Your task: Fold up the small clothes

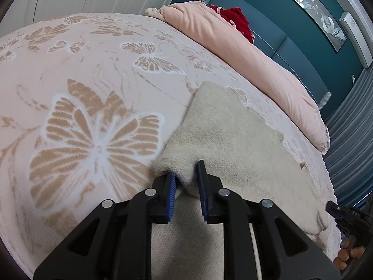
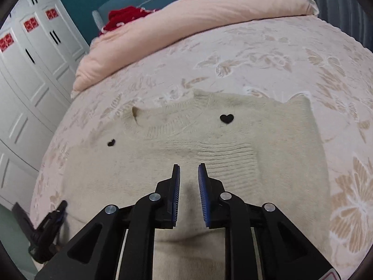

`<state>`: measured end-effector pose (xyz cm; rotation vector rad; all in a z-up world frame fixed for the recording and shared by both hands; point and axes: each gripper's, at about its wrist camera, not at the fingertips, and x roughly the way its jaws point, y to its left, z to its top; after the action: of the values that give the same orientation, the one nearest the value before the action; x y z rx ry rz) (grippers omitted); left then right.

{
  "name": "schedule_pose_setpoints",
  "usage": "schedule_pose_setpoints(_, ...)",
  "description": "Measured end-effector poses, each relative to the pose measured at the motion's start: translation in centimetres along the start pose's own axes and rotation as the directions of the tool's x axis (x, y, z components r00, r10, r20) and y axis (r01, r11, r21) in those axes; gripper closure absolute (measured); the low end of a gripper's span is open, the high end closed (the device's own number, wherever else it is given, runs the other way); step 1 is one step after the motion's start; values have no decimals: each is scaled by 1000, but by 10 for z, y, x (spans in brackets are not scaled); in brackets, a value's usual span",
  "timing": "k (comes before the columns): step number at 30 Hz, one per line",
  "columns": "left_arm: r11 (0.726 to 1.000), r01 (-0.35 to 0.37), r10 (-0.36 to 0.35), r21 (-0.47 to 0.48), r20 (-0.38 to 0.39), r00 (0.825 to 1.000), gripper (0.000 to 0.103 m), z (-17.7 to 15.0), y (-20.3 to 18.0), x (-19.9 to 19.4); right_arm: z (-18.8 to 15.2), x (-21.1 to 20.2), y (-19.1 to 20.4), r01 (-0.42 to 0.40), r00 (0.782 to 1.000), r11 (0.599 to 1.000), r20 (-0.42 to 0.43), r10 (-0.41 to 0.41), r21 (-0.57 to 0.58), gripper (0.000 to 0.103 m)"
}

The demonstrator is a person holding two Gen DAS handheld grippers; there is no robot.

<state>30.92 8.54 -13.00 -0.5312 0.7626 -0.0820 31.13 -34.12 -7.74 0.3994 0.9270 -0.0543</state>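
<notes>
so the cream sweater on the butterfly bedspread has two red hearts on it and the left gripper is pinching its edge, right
Not quite: the two hearts are black, not red, as the right wrist view shows. The rest holds: the cream sweater lies on the butterfly bedspread, and in the left wrist view the left gripper is pinching a bunched edge of it.

butterfly bedspread (image 2: 268,53), cream sweater (image 2: 209,140), pink duvet (image 2: 186,14)

Right tool (image 2: 188,170) poised with blue pads apart and empty over a cream knit sweater (image 2: 186,144) with black hearts, spread flat on the butterfly-patterned bedspread (image 2: 291,53).
</notes>
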Motion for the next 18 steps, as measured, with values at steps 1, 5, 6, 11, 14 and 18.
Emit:
schedule_pose_setpoints(1,1000,2,-2,0,2,1000,85,0,0,0,1,19,-2,48,998,999,-36,-48,-4,87)
schedule_pose_setpoints(5,1000,22,-22,-11,10,1000,85,-1,4,1,7,20,5,75,997,995,6,-75,62,87)
schedule_pose_setpoints(6,1000,27,-27,-13,14,1000,85,-2,4,1,7,14,18,25,999,999,26,-26,47,87)
schedule_pose_setpoints(11,999,38,-37,-17,23,999,85,-4,6,0,5,29,125,-196,980,971,-65,189,-140,88)
schedule_pose_setpoints(14,999,48,-47,-25,26,999,85,-4,8,-1,-1,64,196,-277,956,934,-163,243,-228,88)
schedule_pose_setpoints(18,998,61,-60,-33,31,998,85,-6,11,-1,-13,119,266,-263,948,901,-268,174,-346,88)
